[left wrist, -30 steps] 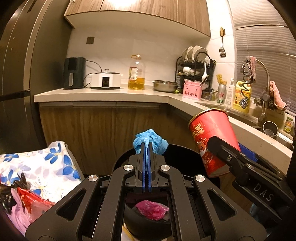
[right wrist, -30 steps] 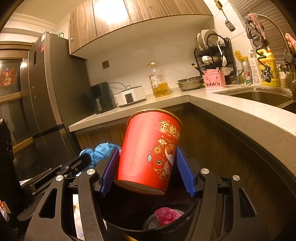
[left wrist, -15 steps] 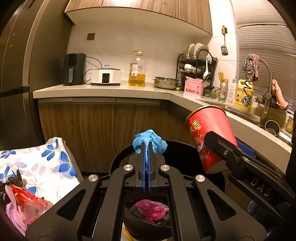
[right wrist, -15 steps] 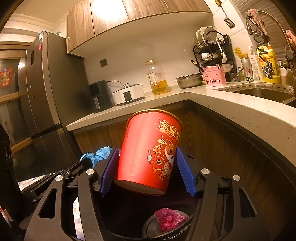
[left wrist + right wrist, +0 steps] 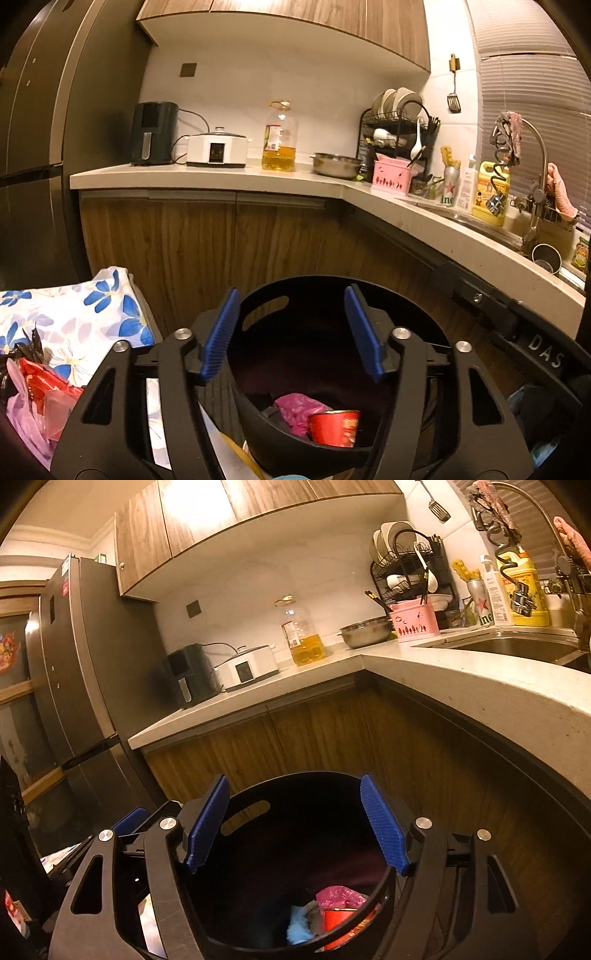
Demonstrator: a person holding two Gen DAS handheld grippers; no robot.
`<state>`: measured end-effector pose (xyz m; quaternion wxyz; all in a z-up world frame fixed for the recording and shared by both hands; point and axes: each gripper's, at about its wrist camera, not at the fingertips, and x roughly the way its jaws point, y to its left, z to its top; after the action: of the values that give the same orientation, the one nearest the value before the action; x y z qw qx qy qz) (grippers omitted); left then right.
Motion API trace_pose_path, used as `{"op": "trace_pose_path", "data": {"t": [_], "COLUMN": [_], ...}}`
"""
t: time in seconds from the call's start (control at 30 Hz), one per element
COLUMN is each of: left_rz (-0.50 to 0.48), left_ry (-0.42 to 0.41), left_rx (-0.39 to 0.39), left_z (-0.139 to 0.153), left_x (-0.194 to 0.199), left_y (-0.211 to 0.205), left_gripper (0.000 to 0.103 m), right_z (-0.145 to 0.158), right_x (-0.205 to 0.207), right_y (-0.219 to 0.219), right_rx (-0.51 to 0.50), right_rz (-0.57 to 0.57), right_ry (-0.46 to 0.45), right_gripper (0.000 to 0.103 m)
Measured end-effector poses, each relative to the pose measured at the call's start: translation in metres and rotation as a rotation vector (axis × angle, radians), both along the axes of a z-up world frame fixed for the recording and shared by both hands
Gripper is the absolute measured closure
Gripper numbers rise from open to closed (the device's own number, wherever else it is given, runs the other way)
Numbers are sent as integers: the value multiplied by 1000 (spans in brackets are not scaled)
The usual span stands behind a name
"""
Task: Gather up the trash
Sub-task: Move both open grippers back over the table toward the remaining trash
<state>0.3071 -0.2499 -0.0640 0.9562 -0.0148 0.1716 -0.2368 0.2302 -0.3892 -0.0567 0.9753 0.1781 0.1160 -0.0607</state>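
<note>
The counter (image 5: 229, 177) runs along the far wall and bends toward the sink (image 5: 517, 646) on the right, with wood cabinets (image 5: 207, 236) beneath. Near and centre stands the black bin (image 5: 266, 306), its mouth open under both claws. To its left lies a flowered cloth (image 5: 85, 317) with loose wrappers (image 5: 40, 384) on its near edge.

A second ago the right claw (image 5: 295, 823) gripped the red cup above the bin and the left claw (image 5: 291, 332) pinched the blue glove. Now both stand wide open with nothing between their blue pads (image 5: 221, 332). The cup (image 5: 334, 428) lies at the bottom of the bin, just beside the pink bag (image 5: 299, 406) that was already there. In the right view the glove (image 5: 299, 926) sits on the bin floor, touching the cup's left side.

So both pieces have been dropped in, and this pair of trash is collected. Judging from the wrappers on the cloth, more remains; the freed claws would likely turn left for those next. The bin has plenty of room.
</note>
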Motion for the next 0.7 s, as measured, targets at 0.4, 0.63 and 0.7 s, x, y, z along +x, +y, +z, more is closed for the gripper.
{"op": "trace_pose_path", "data": {"t": [0.4,0.63,0.7], "left_rz": [102,209,239], "left_ry": [17,24,31], "left_rx": [15,25,32], "left_z": [-2,-4,-7], "left_x": [-16,-36,-43], "left_y": [31,67,79], "left_gripper": [27,25,25], "right_z": [2,-2,-4], "right_x": [-9,-16,-18], "right_y": [16,33,40], "right_rx": [-42,-68,-78], "right_rz": [4,25,35], "right_ry": [15,31,41], "right_gripper": [29,28,28]}}
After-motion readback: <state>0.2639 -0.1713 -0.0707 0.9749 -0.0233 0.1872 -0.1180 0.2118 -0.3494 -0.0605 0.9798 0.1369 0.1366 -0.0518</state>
